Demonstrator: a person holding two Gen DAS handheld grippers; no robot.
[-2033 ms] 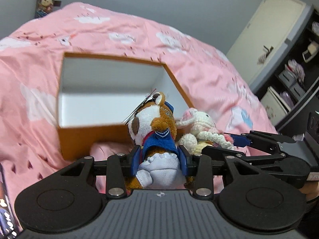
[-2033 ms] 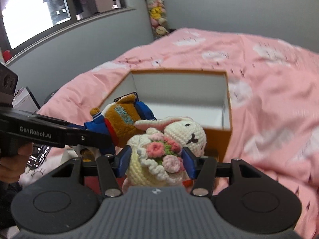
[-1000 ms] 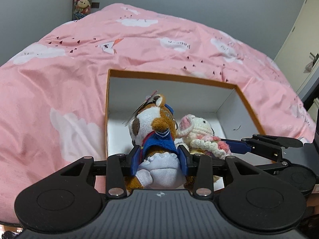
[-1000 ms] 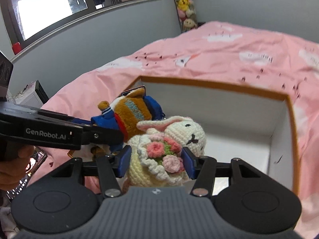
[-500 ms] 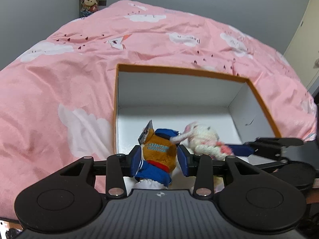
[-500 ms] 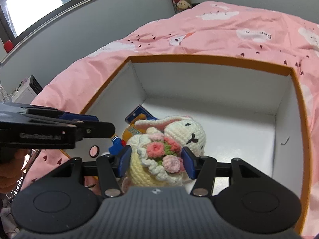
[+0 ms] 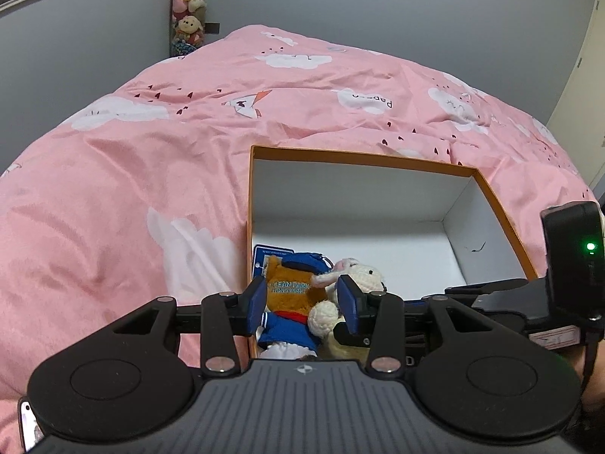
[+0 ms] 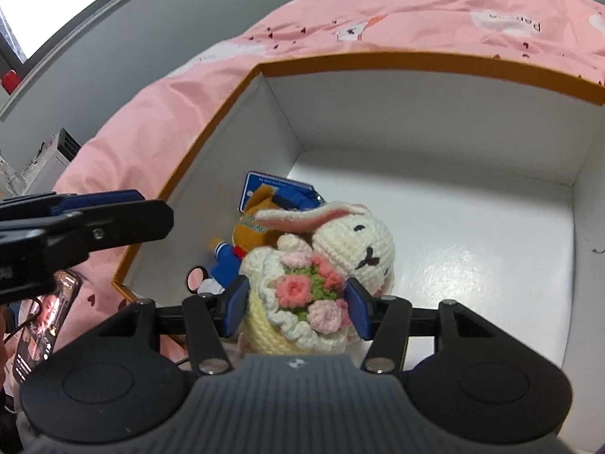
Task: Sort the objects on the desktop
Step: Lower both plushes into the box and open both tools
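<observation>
An orange box with a white inside [image 7: 363,159] [image 8: 435,60] lies open on the pink bed. A brown plush toy in blue clothes [image 7: 289,295] [image 8: 242,234] lies face down on the box floor by the near left wall. My left gripper [image 7: 302,302] is open above it, its pads apart from the toy. My right gripper [image 8: 297,302] is shut on a cream crocheted rabbit with pink flowers [image 8: 340,249] [image 7: 359,278], held low in the box against the brown toy.
The pink cloud-print duvet [image 7: 151,151] surrounds the box. A phone [image 8: 41,329] lies at the near left beside the box. Stacked plush toys [image 7: 187,7] stand in the far wall corner. A door [image 7: 582,75] is at the right.
Both grippers went over and down into the box. My left gripper opened and the brown plush toy dropped onto the box floor. The right gripper lowered the rabbit beside it.
</observation>
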